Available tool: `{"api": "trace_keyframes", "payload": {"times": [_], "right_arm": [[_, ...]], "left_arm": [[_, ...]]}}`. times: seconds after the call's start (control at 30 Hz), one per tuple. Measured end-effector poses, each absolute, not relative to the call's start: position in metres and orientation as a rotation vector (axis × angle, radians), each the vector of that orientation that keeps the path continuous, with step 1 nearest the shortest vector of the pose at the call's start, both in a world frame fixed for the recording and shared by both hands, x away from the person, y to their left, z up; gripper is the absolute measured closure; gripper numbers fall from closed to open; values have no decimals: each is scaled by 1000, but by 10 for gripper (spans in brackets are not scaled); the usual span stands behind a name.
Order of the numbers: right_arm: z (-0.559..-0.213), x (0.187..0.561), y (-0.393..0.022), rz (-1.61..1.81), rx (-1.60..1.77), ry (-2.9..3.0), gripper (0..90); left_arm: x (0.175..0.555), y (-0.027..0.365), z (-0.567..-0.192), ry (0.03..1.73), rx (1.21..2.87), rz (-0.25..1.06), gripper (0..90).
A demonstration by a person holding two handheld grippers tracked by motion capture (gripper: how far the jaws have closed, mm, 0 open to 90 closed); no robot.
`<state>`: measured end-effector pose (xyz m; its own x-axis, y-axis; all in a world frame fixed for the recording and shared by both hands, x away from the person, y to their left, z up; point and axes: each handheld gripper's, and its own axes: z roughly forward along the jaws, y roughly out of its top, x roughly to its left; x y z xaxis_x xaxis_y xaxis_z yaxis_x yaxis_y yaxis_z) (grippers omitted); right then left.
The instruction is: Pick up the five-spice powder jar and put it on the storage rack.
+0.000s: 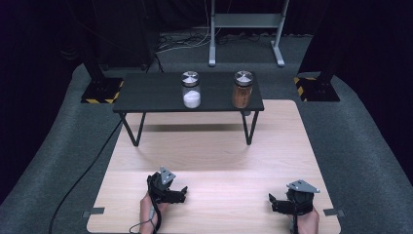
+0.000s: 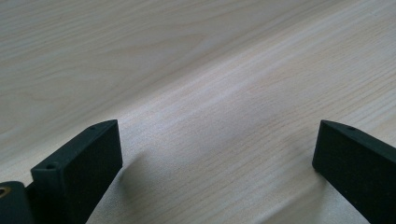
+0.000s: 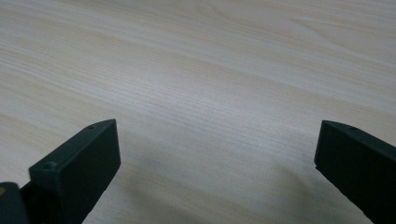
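Currently both grippers are resting low over the near edge of the wooden table (image 1: pixel 214 146). The left gripper (image 1: pixel 182 193) and the right gripper (image 1: pixel 272 201) are each standing with jaws spread wide, holding nothing. Farther off, on the small black table (image 1: pixel 146 92), the jar of white powder (image 1: pixel 191 90) and the jar of brown powder (image 1: pixel 242 89) are standing upright, well apart from both grippers.

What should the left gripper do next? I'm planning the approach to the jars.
Probably lift the left gripper forward toward the white-filled jar on the black shelf: its jaws stand wide open over bare wooden table, and the jar stands untouched, far ahead.
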<state>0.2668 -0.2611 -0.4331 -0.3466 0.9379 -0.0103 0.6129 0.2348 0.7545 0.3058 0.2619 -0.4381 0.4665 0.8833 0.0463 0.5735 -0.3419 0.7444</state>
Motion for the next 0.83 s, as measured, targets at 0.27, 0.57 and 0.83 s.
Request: {"api": "trace_keyframes", "payload": {"times": [0.27,0.57,0.83], "right_arm": [[-438,263,-261,923,1419,2034,0],[-436,267,-253,872,1422,2050,0],[-437,264,-255,891,1423,2032,0]], "left_arm": [[305,261,-438,1204,2049,600,12],[305,261,-439,1205,2046,604,11],[304,260,-439,1203,2046,608,12]]}}
